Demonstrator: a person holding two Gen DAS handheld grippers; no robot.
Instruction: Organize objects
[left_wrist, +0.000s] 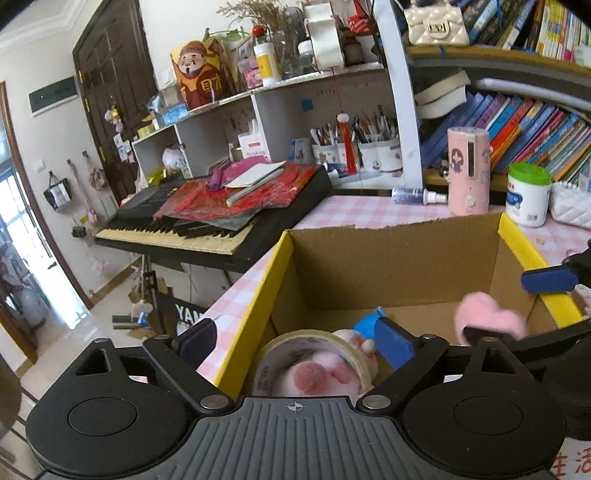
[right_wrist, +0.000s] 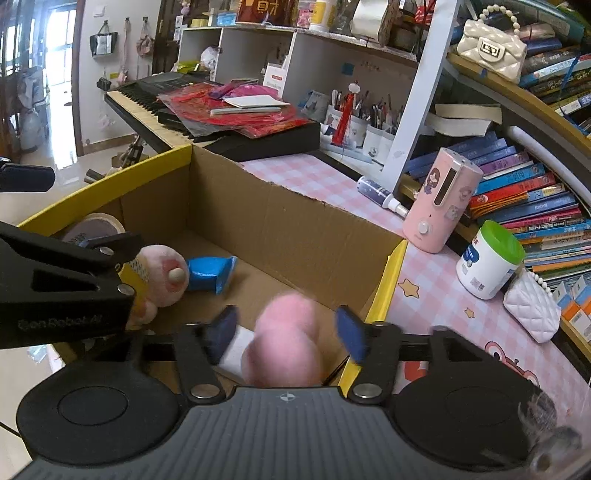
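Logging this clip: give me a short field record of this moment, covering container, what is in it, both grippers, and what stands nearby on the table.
container: open cardboard box with yellow-taped edges, on the pink checked tablecloth
inside box: tape roll, pink plush paw toy, blue packet
left gripper: open, over the box's left end, around the tape roll and paw toy, grip unclear
right gripper: open, pink heart plush blurred between its fingers, over the box
nearby: pink cylinder device, green-lidded white jar, spray bottle

Left gripper (left_wrist: 295, 341) and right gripper (right_wrist: 286, 330) both hang with jaws spread wide, side by side.
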